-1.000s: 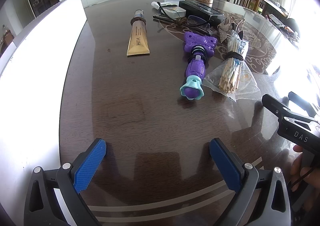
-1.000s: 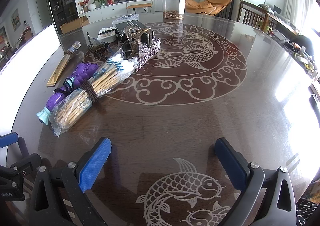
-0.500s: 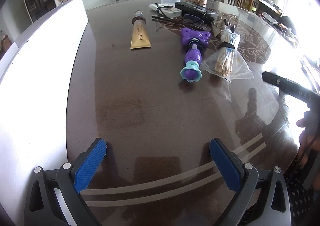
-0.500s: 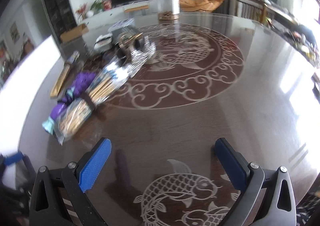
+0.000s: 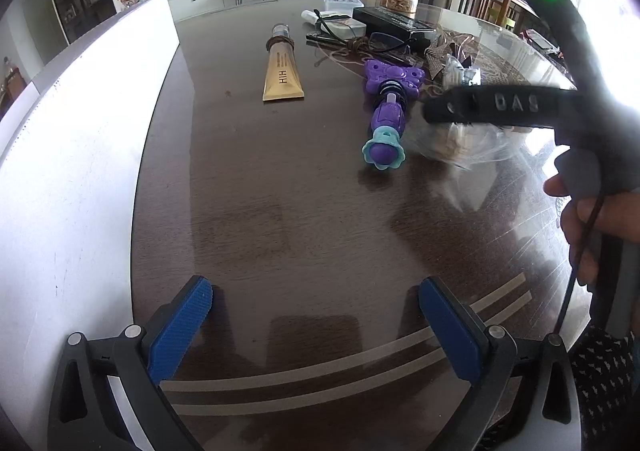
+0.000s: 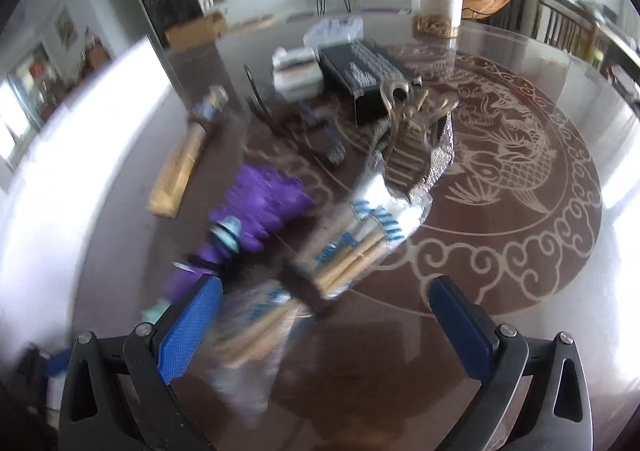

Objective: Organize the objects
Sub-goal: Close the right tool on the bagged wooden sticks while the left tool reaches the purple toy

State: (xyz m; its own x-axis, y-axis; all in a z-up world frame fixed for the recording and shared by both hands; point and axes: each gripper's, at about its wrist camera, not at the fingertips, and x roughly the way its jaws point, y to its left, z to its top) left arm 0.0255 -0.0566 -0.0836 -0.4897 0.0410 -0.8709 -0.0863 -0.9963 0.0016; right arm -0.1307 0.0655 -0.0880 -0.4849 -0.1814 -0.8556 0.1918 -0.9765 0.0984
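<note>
1. Dark glossy worktop (image 5: 280, 211) with a pale fish-and-scroll inlay fills both views, in a living room with a television on the far wall; a white board (image 5: 80, 171) stands along one edge.
2. Taking the purple toy (image 5: 387, 107) as landmark: the gold tube (image 5: 282, 77) lies well apart from it, toward the white board; the bagged bundle of sticks (image 6: 344, 251) lies just beside it on the other side; a black box (image 6: 360, 79), glasses and a glittery clip crowd the worktop beyond it.
3. Left gripper (image 5: 316, 327) hangs low over bare worktop, well short of the purple toy, its blue pads spread wide with nothing between them.
4. Right gripper (image 6: 326, 327) is also spread wide and empty; the near end of the bagged bundle of sticks sits between its fingers in the blurred right wrist view — I cannot tell whether anything touches yet.
5. Judgement: the step in hand looks like a reach for the bundle, so the organizing has hardly begun.
6. Risks from here: the left finger pad (image 6: 192, 327) sits close to the purple toy, so closing could pinch or shove the toy along with the bag; loose clear plastic may slide between the pads, letting the sticks sag or slip out; a fast approach — the blur suggests speed — could push the bundle across the slick worktop into the clutter behind.
</note>
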